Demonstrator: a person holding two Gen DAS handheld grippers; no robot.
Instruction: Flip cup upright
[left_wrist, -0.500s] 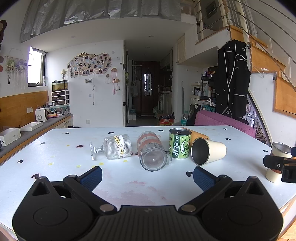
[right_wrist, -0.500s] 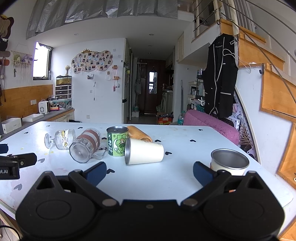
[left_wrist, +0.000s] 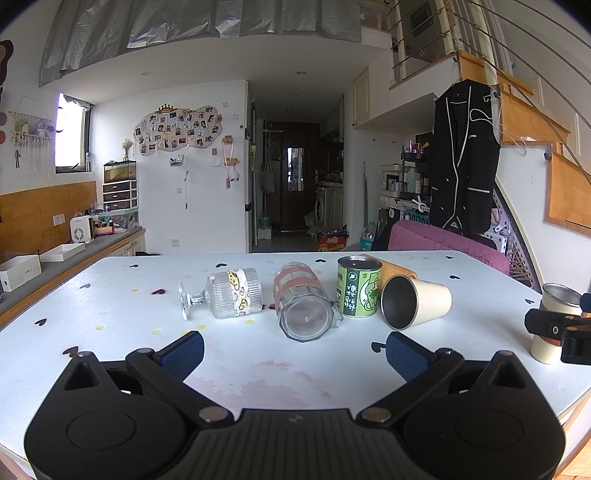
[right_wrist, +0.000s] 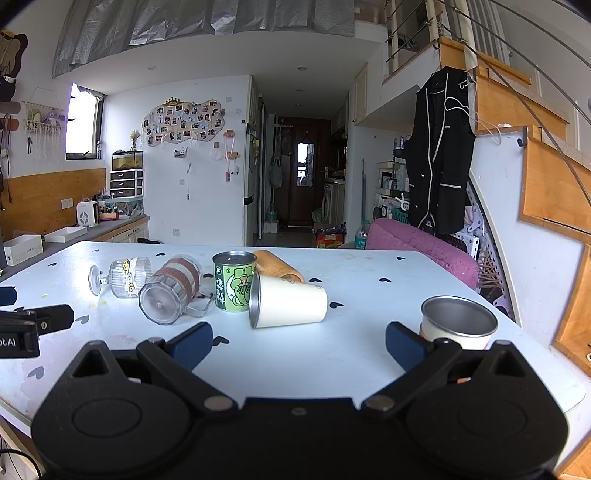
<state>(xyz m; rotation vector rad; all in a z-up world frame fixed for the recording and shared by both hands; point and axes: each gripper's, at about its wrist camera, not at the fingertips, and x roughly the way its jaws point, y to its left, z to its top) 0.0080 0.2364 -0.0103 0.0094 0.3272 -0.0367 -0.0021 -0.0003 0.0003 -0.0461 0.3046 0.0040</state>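
Observation:
Several cups lie on their sides on the white table: a ribbed glass goblet, a glass mug with a brown band, a cream steel-lined cup and a wooden cup behind it. The same cups show in the right wrist view: goblet, mug, cream cup. A green tin stands upright. A cream steel cup stands upright at the right. My left gripper is open and empty, short of the mug. My right gripper is open and empty, short of the cream cup.
The table's right edge is close to the upright cup. A purple chair stands behind the table at the right. A counter with boxes runs along the left wall.

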